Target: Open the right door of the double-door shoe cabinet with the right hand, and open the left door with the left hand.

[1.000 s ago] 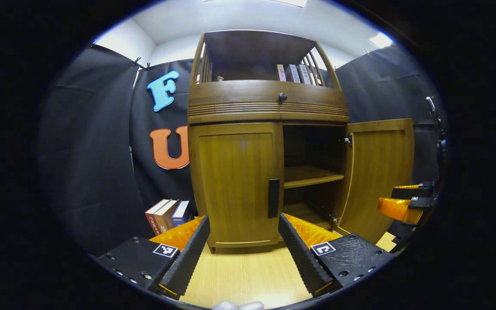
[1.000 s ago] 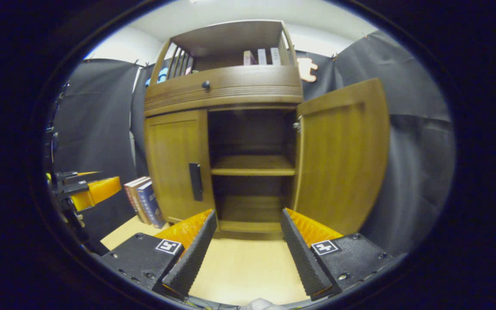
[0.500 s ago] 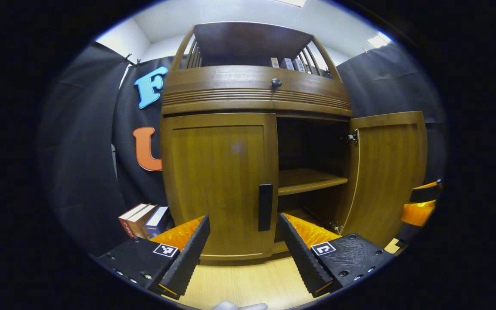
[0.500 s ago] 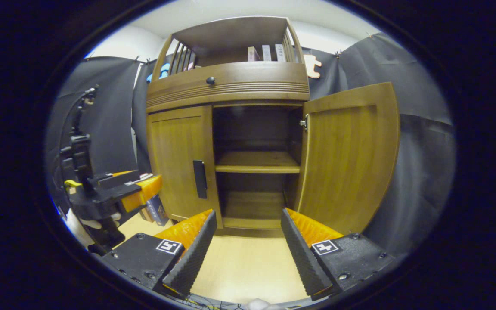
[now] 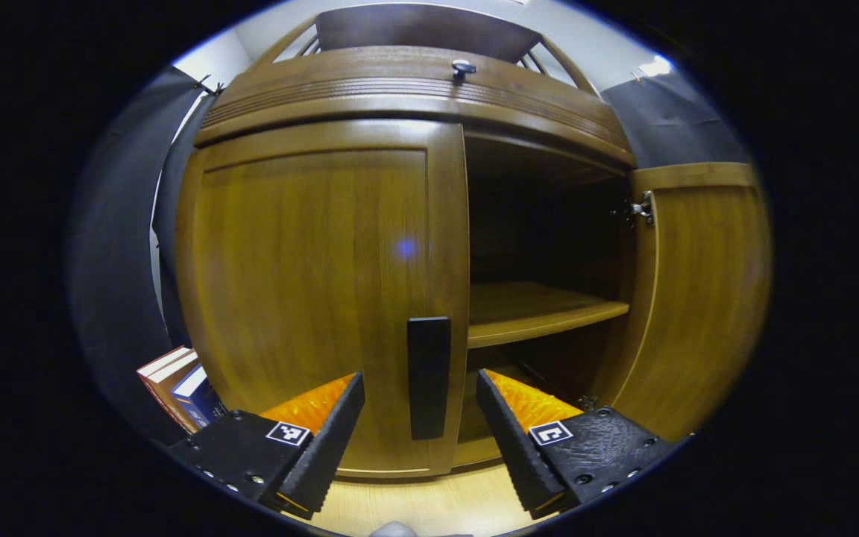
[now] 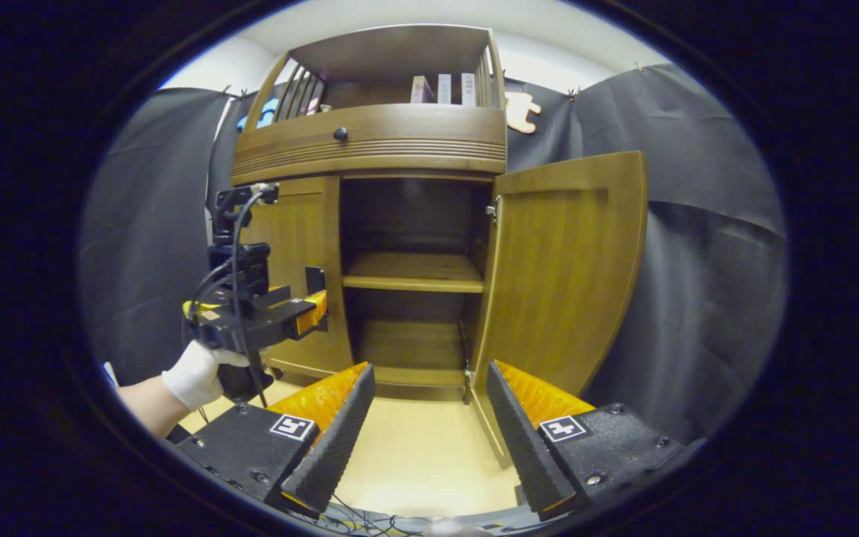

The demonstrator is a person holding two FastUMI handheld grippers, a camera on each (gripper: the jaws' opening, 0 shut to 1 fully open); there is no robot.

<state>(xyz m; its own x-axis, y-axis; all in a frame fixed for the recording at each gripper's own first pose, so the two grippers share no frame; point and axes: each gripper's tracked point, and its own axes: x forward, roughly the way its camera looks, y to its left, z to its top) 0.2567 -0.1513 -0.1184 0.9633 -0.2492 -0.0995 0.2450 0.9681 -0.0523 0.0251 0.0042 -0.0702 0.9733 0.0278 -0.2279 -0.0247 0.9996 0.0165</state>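
Left gripper [image 5: 418,418] spread wide, fingers either side of the black bar handle [image 5: 429,386] on the closed brown wooden left door [image 5: 310,298], not gripping. Right wooden door [image 6: 560,268] swung open w/ inner shelf [image 6: 414,272] visible; right gripper [image 6: 429,421] released, holding nothing, back from the cabinet.

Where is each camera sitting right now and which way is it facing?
Left gripper view: rides the left gripper, close up, facing the closed left door and its handle.
Right gripper view: rides the right gripper, farther back, facing the open right door; a gloved hand shows.
Both see the cabinet's shelf.
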